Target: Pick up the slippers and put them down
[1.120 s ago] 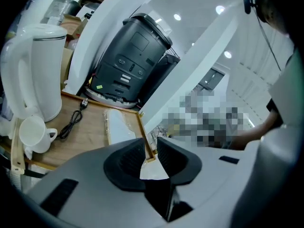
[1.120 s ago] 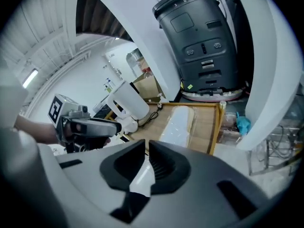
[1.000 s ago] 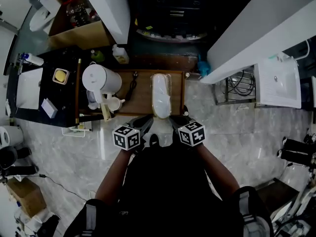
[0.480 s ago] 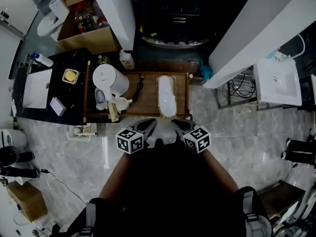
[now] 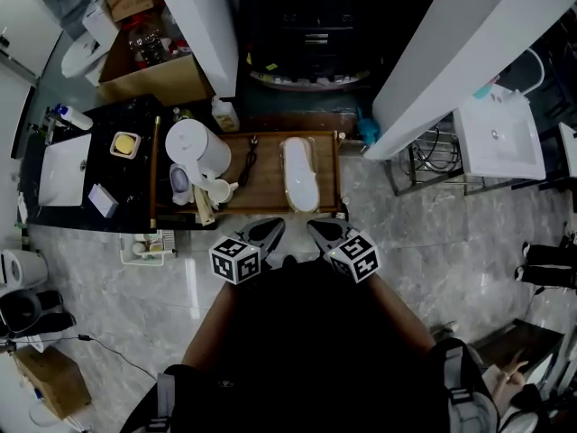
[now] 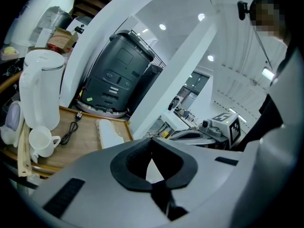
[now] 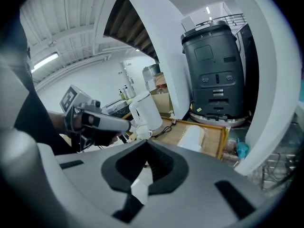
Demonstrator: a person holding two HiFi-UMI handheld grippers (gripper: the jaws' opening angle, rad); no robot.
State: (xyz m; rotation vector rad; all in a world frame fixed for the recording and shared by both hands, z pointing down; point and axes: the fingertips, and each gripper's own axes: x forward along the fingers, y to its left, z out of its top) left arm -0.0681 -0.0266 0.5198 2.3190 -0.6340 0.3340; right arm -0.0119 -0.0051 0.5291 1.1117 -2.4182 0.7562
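A pair of white slippers (image 5: 299,174) in clear wrapping lies flat on a wooden tray (image 5: 266,192) on the floor ahead. In the left gripper view the slippers (image 6: 111,133) show beyond my jaws, and in the right gripper view the slippers (image 7: 192,137) lie on the same tray. My left gripper (image 5: 276,225) and right gripper (image 5: 312,225) hover side by side just short of the tray's near edge. Both are shut with nothing between the jaws, and neither touches the slippers.
A white kettle (image 5: 196,147), a cup (image 5: 215,190) and a black cord (image 5: 248,156) share the tray's left half. A black counter (image 5: 90,170) stands at the left and a black machine (image 5: 315,25) beyond the tray. A white slanted beam (image 5: 433,61) and a wire rack (image 5: 433,156) stand at the right.
Both grippers have drawn back from the slippers' near end toward me and risen. The slippers stay on the tray.
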